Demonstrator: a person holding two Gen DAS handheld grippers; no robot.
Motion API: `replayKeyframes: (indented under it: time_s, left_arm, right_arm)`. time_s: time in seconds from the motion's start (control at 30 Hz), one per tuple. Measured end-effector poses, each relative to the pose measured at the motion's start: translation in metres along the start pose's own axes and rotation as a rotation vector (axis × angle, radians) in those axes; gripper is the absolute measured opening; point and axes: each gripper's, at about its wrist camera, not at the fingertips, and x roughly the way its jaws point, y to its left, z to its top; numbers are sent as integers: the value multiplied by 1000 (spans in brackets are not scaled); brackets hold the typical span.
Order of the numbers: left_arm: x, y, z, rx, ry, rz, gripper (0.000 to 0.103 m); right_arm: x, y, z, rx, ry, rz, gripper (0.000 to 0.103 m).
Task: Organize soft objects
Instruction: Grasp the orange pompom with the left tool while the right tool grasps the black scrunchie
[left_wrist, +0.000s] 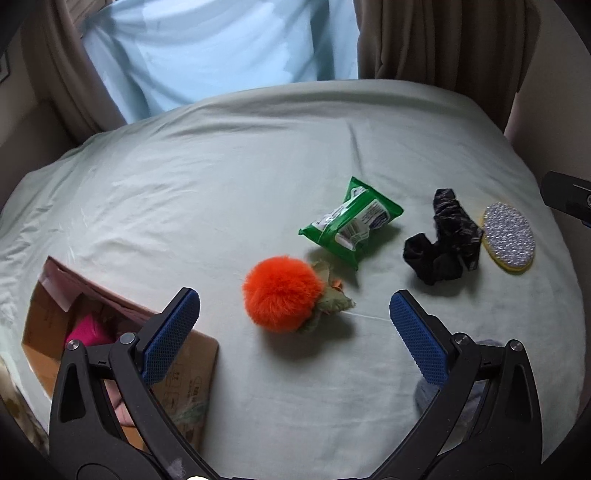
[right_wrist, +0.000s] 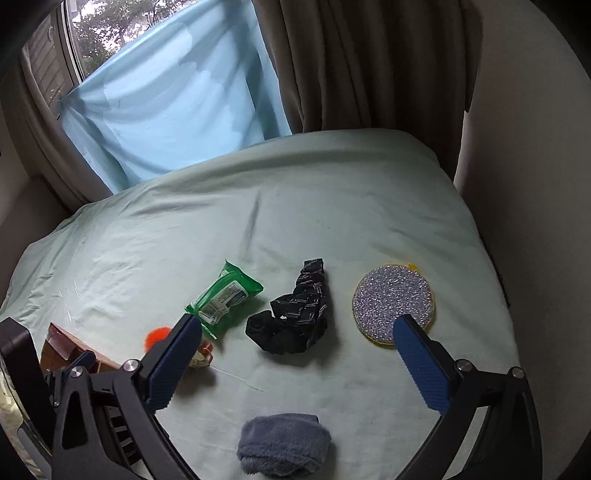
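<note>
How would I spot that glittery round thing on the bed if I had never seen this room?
Start at the pale green bed sheet under the curtained window. Loose items lie in a row; follow it past the green wipes packet and the crumpled black cloth to the far right end. The sparkly silver disc lies there, flat and round with a yellow rim, unlike its neighbours.

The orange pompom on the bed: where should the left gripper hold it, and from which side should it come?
Grip the round fluffy body of the orange pompom, not the crumpled greenish leaves on its right. Come from above with the open left gripper, probably one finger on each side. The ball lies free on the bed sheet, apart from the cardboard box and the green packet.
</note>
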Motion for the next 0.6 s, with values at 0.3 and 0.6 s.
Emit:
replayKeyframes:
  time_s: [0.3, 0.6]
  left_arm:
    - [82, -7, -10, 31, 40, 71, 102]
    - [131, -11, -11, 59, 75, 71, 75]
  right_arm:
    - [89, -9, -1, 29, 68, 15, 96]
    - [147, -11, 7, 33, 125, 22, 80]
